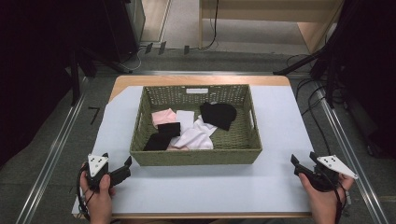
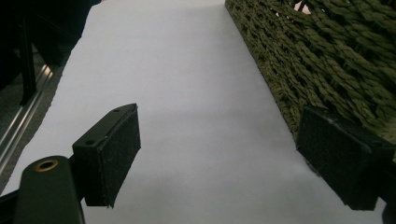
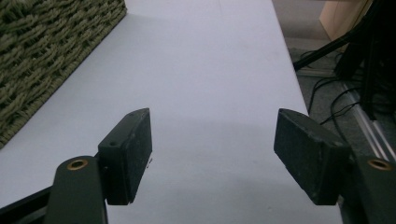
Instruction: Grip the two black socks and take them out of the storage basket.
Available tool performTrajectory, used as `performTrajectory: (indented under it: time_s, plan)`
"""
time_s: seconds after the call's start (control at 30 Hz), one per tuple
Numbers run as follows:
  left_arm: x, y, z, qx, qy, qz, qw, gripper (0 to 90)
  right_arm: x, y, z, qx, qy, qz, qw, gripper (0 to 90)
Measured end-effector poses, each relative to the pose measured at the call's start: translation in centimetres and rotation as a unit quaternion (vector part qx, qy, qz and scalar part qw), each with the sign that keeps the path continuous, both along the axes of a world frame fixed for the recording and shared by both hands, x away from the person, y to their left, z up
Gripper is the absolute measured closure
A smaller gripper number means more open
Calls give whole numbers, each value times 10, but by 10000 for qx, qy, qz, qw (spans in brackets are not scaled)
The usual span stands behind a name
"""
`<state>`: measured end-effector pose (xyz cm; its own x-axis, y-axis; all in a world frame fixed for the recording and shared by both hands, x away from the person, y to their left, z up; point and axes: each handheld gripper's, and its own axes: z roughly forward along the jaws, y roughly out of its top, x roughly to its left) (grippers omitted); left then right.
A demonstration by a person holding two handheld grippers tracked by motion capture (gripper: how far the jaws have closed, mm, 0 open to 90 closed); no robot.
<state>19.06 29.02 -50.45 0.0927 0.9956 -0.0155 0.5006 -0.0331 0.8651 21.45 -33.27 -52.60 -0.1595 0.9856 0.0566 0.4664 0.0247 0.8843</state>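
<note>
Low, both grippers (image 1: 122, 169) (image 1: 299, 164) wide apart

The table (image 1: 285, 80) has a light wooden top, covered almost fully by a white sheet (image 1: 196, 186). The floor (image 1: 56, 126) is grey carpet. Metal rails (image 1: 51, 154) run along the floor on both sides of the table. Black cables (image 1: 322, 112) lie on the floor at right. Beyond the table stands a light wooden frame (image 1: 261, 11). Both far corners are dark.
</note>
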Motion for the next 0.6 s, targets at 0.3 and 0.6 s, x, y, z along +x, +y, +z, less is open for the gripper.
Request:
performTrajectory:
  time_s: [0.3, 0.6]
  plan:
    - [0, -1, 0, 54, 4, -18, 10000, 149, 3, 14, 22, 298, -101, -32, 9995, 296]
    - [1, 0, 0, 7, 49, -38, 10000, 149, 13, 30, 52, 332, -285, 3, 9990, 313]
